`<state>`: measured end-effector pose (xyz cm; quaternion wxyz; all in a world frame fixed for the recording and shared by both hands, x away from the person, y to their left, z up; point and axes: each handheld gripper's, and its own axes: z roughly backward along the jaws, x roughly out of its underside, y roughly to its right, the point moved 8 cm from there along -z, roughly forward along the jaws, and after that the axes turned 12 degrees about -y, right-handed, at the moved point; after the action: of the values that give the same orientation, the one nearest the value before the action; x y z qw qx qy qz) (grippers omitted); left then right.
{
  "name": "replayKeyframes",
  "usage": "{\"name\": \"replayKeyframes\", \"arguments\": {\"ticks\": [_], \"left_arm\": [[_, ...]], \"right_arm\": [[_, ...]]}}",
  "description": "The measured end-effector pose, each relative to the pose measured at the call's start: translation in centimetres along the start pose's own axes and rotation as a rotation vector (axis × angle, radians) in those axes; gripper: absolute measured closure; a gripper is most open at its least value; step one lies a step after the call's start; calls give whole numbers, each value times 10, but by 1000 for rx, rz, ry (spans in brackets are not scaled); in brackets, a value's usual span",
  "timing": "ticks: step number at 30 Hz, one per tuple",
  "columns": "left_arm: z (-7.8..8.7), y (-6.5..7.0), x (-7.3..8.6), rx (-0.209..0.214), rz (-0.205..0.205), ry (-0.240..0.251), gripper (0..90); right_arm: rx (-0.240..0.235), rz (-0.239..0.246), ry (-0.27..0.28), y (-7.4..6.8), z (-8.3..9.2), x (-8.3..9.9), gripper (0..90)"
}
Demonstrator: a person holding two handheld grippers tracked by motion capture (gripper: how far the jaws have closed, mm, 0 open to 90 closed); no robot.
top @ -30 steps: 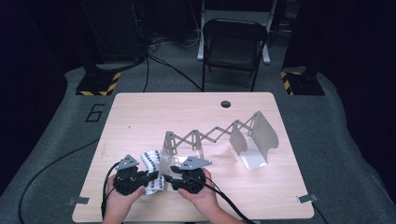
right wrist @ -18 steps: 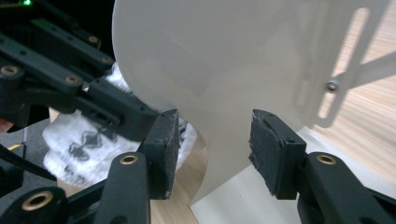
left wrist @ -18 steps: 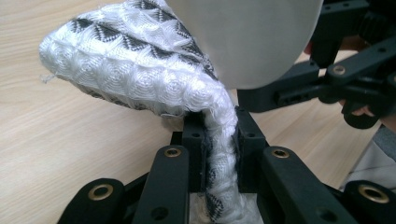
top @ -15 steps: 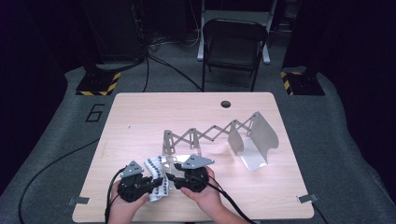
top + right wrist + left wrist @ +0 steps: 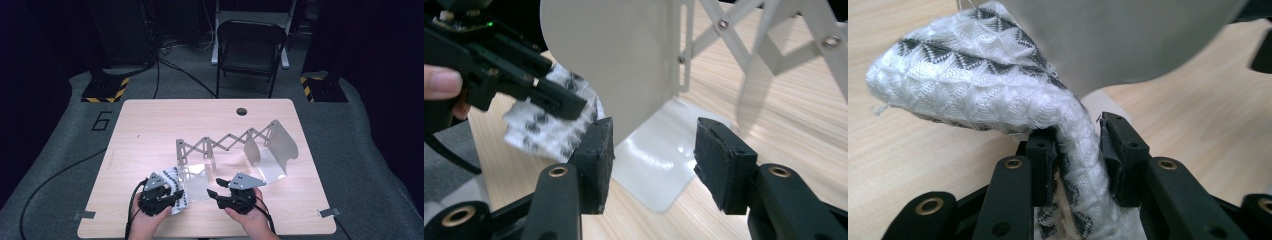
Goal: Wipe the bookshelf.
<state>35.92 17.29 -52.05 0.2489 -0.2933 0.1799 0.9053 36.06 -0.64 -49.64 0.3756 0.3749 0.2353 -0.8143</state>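
High view: on the pale wooden worktop stands a grey expanding rack, its scissor links stretched between two curved end plates. At its near-left end plate lies a white cloth with a black pattern. The left gripper sits right at the cloth's near edge, the person's left hand behind it. The right gripper is just beside, a little apart from the cloth, pointing left over the shiny base plate of the rack, and its fingers stand open with nothing between them.

Left gripper view: the cloth rises in a fold between the two black fingers. These have just been opening; the left one still touches the fabric, while a small gap shows at the right one (so no real squeeze any more). The far part of the cloth leans against the rack's grey end plate.

Right gripper view: the fingers are spread wide over the glossy base plate, empty, having just opened a little further. Behind them stands the end plate, and to its left the left gripper reaches over the cloth.
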Motion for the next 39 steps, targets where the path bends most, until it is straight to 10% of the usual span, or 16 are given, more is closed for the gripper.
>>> {"name": "replayKeyframes", "arguments": {"ticks": [17, 31, 39], "left_arm": [[-9, -4, -13, -72, -7, 42, 683], [-4, -49, -28, -143, 95, 104, 750], [-3, -55, -31, -137, 108, 121, 755]], "right_arm": [[83, -85, 19, 39, 9, 7, 487], [99, -98, 23, 45, 14, 12, 481], [272, -148, 43, 90, 48, 19, 492]]}}
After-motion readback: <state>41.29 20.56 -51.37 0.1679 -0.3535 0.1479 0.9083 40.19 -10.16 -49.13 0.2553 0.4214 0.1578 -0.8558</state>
